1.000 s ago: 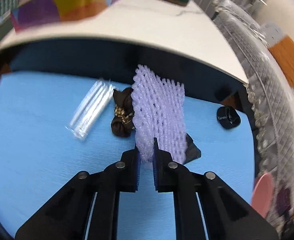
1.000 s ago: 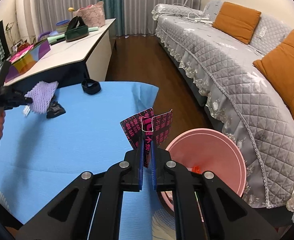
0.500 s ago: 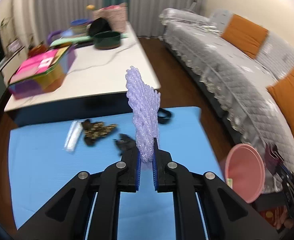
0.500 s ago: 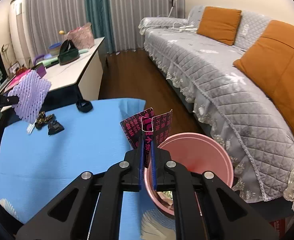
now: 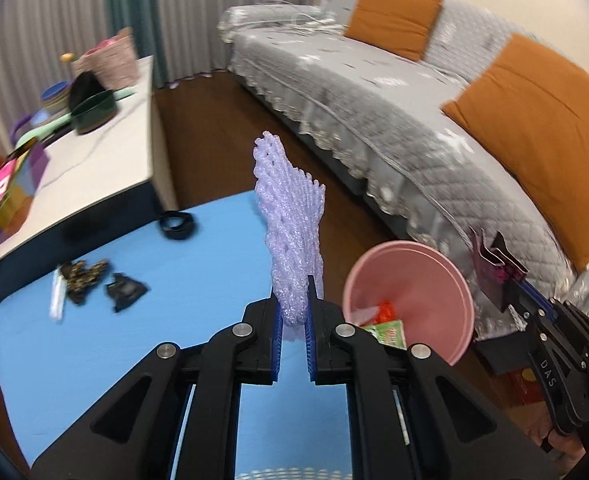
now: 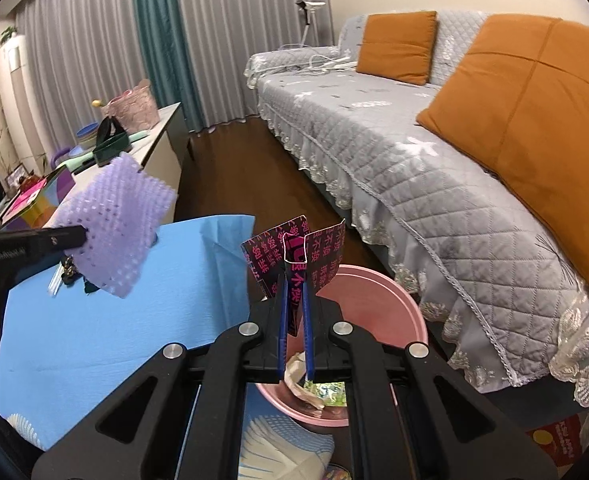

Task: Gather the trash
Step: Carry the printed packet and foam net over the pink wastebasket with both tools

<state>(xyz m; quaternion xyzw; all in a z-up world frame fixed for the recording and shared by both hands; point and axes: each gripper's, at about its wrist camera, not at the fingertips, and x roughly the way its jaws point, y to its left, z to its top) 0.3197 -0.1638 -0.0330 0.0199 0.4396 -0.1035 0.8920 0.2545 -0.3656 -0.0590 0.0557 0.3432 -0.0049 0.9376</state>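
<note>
A lilac foam mesh sleeve [image 5: 290, 236] was clamped in the left gripper [image 5: 293, 312]; a black-and-pink printed wrapper [image 6: 294, 256] was pinched by the right gripper [image 6: 294, 308] above the round pink plastic bin [image 6: 378, 300].

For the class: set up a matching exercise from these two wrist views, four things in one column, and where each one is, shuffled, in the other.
Things:
1. purple foam net
2. black and pink wrapper
3. black ring
4. pink bin

Places:
A. on the floor beside the blue table
B. clamped in the right gripper
C. lying on the blue table
D. clamped in the left gripper

Pairs: 1-D, 2-B, 3-C, 4-A
</note>
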